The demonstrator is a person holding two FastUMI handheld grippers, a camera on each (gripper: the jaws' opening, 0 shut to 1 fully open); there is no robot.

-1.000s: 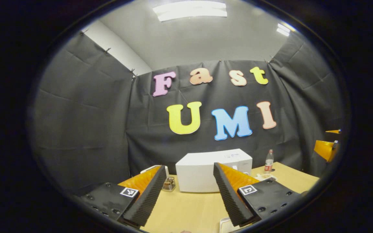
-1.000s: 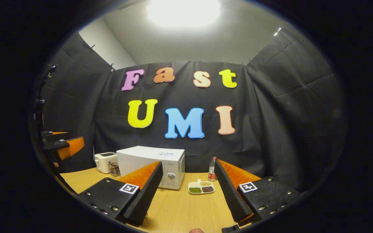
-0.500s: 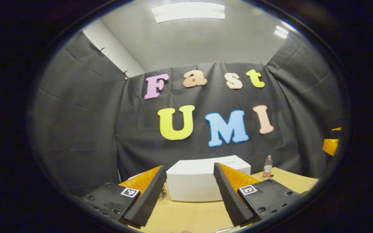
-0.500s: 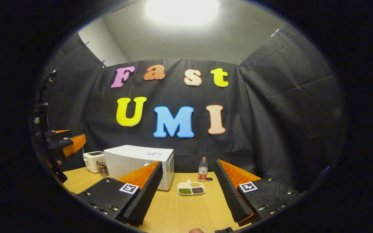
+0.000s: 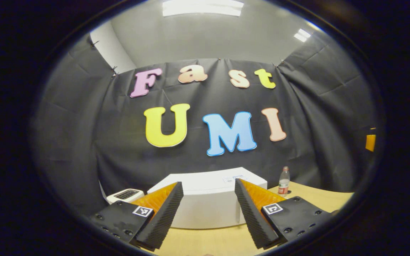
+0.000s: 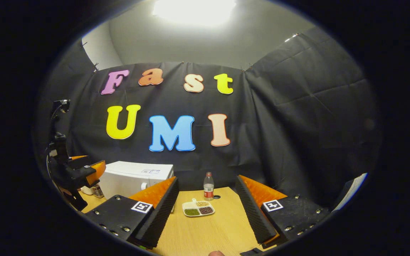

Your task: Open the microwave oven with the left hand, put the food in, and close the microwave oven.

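Note:
The white microwave oven (image 5: 206,204) stands shut on the wooden table, straight ahead of my left gripper (image 5: 208,217), which is open and a short way off its front. In the right gripper view the microwave (image 6: 133,179) is at the left, with the left gripper (image 6: 87,170) in front of it. A white divided dish of food (image 6: 198,208) lies on the table ahead of my right gripper (image 6: 206,213), which is open and empty, some distance back from the dish.
A plastic bottle (image 6: 208,186) with a red label stands behind the dish, and a bottle (image 5: 283,181) stands right of the microwave. A white toaster (image 5: 125,195) sits left of the microwave. Black cloth walls close the table (image 6: 208,231) at back and sides.
My left gripper has moved closer to the microwave, which now looks larger. The right gripper view has swung to the right, so the microwave and dish have shifted left in it.

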